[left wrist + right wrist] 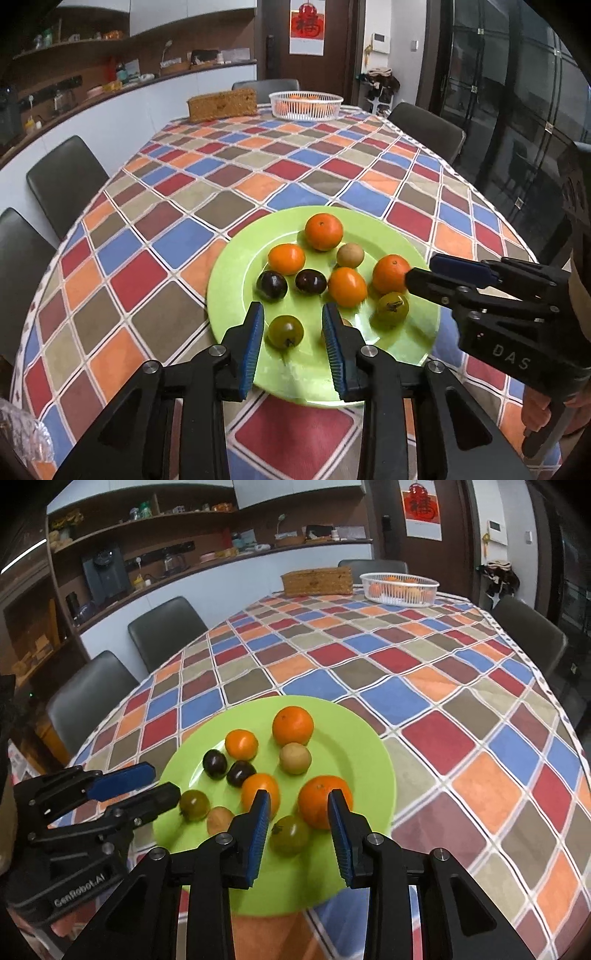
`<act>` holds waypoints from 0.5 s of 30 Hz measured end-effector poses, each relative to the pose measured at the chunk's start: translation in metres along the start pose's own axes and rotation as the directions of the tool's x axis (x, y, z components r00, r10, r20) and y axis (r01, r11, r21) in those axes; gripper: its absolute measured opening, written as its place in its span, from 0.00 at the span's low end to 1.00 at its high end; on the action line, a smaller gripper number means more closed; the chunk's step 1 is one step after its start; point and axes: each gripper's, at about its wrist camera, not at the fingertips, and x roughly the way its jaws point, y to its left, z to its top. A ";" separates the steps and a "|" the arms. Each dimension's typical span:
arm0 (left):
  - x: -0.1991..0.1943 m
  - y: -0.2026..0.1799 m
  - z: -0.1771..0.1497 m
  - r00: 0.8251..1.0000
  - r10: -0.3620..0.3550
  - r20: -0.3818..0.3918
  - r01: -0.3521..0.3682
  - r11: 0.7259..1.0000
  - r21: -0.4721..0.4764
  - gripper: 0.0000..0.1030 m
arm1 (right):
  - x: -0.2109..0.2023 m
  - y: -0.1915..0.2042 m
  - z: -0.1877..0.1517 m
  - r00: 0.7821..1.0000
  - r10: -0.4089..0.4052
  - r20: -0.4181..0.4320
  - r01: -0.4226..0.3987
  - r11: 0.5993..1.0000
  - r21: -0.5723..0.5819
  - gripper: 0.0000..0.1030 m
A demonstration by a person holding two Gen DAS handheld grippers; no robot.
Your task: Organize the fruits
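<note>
The left gripper (293,341) hangs over the near rim of the green plate (236,273), jaws spread wide and holding nothing; a green tomato (285,331) sits on the plate between its blue pads. A tan fruit (219,820) beside that tomato is mostly hidden behind the left gripper's right finger in the left wrist view. The plate also carries two dark plums (272,286), small oranges (286,259), a tan round fruit (350,255) and a second green tomato (392,308). The right gripper (300,823) is likewise wide open and empty, a large orange (321,801) just ahead of its right finger. Far across the checked tablecloth (184,206), a white basket (306,105) holds orange fruit, too small to count, beside a woven box (222,104).
</note>
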 end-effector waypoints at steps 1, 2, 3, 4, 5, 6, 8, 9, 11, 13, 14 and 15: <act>-0.004 -0.001 -0.001 1.000 0.005 0.007 -0.005 1.000 0.003 0.33 | -0.008 0.000 -0.002 1.000 -0.005 0.008 0.005 1.000 0.001 0.32; -0.011 -0.003 -0.002 1.000 0.008 0.019 -0.008 1.000 0.008 0.34 | -0.013 0.000 -0.004 1.000 -0.007 0.015 0.007 1.000 0.004 0.32; -0.016 -0.005 -0.003 1.000 0.008 0.028 -0.008 1.000 0.011 0.35 | -0.021 0.001 -0.006 1.000 -0.007 0.027 0.007 1.000 0.006 0.32; -0.022 -0.007 -0.005 0.999 0.008 0.038 -0.008 1.000 0.013 0.36 | -0.027 0.001 -0.008 0.999 -0.008 0.035 0.008 1.000 0.006 0.32; -0.030 -0.010 -0.006 0.999 0.011 0.051 -0.012 1.000 0.018 0.37 | -0.035 0.002 -0.011 0.999 -0.012 0.045 0.012 1.000 0.007 0.32; -0.034 -0.012 -0.007 0.998 0.014 0.057 -0.015 1.000 0.020 0.38 | -0.044 0.004 -0.014 0.998 -0.018 0.056 0.017 1.000 0.007 0.32; -0.048 -0.016 -0.010 0.997 0.017 0.078 -0.019 1.000 0.024 0.39 | -0.056 0.006 -0.018 0.997 -0.021 0.069 0.020 1.000 0.013 0.34; -0.053 -0.018 -0.011 0.996 0.016 0.086 -0.018 1.000 0.023 0.41 | -0.065 0.007 -0.022 0.997 -0.021 0.076 0.020 1.000 0.015 0.35; -0.068 -0.021 -0.016 0.994 0.010 0.106 -0.012 1.000 0.017 0.44 | -0.080 0.009 -0.027 0.995 -0.033 0.094 0.032 0.999 0.015 0.37; -0.079 -0.024 -0.020 0.993 0.007 0.121 -0.008 1.000 0.013 0.46 | -0.093 0.012 -0.033 0.993 -0.046 0.109 0.045 0.999 0.012 0.37; -0.087 -0.026 -0.024 0.991 0.005 0.131 -0.007 1.000 0.012 0.48 | -0.101 0.013 -0.038 0.992 -0.054 0.117 0.053 0.999 0.011 0.37; -0.093 -0.028 -0.027 0.991 0.005 0.137 -0.007 1.000 0.011 0.52 | -0.106 0.014 -0.040 0.991 -0.061 0.121 0.060 0.998 0.011 0.38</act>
